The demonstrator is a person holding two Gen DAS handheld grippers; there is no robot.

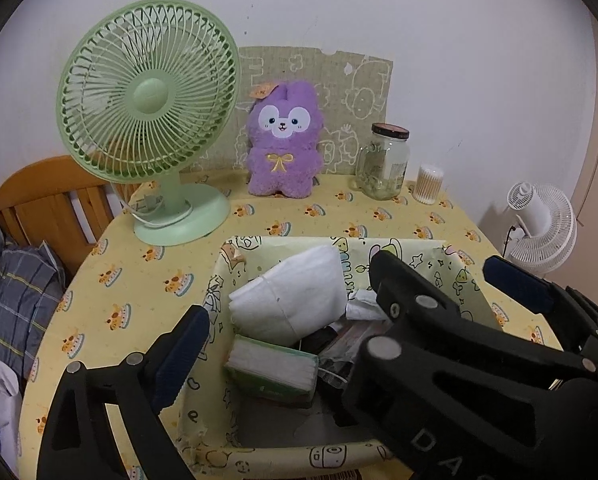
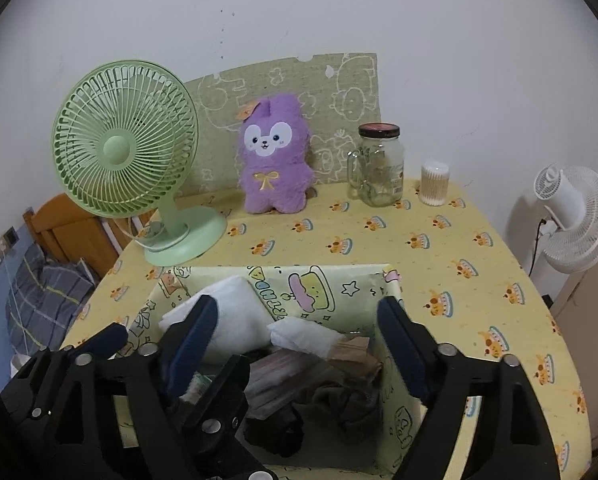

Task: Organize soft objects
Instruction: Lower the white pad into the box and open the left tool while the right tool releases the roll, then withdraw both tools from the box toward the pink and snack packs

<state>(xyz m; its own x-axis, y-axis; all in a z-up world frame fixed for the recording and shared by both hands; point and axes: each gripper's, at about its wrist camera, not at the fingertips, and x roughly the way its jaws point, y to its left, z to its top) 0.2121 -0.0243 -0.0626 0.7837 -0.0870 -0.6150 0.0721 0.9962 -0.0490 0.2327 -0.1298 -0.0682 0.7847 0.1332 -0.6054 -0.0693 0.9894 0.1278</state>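
- Left wrist view: the left gripper [image 1: 283,320] hangs over an open yellow patterned box [image 1: 411,246] on the counter [image 1: 139,280], its jaws spread wide with nothing pressed between them.
- Inside the box a folded white cloth [image 1: 295,292] leans against the far-left corner, and a pack of white tissues in a green wrapper [image 1: 271,368] lies just in front of it.
- A crumpled white tissue [image 1: 363,306] sits beside the cloth, with dark items beneath that are too shadowed to identify.
- The right gripper [image 1: 435,280] reaches in from the right over the same box.
- Right wrist view: the right gripper [image 2: 295,328] also stands with jaws wide apart, holding nothing; the crumpled tissue [image 2: 305,334] lies between and below them, on brown paper and dark fabric.
- The left gripper [image 2: 111,340] shows at the lower left, next to the white cloth [image 2: 235,308].
- At the back of the counter, near the wall, a purple plush toy [image 2: 273,164] stands upright against a green patterned panel [image 2: 339,88].
- A green desk fan [image 2: 125,144] stands left of the plush; a lidded glass jar [image 2: 379,164] and a tub of cotton swabs [image 2: 434,183] stand to its right.
- A white floor fan [image 2: 575,216] stands beyond the counter's right edge.
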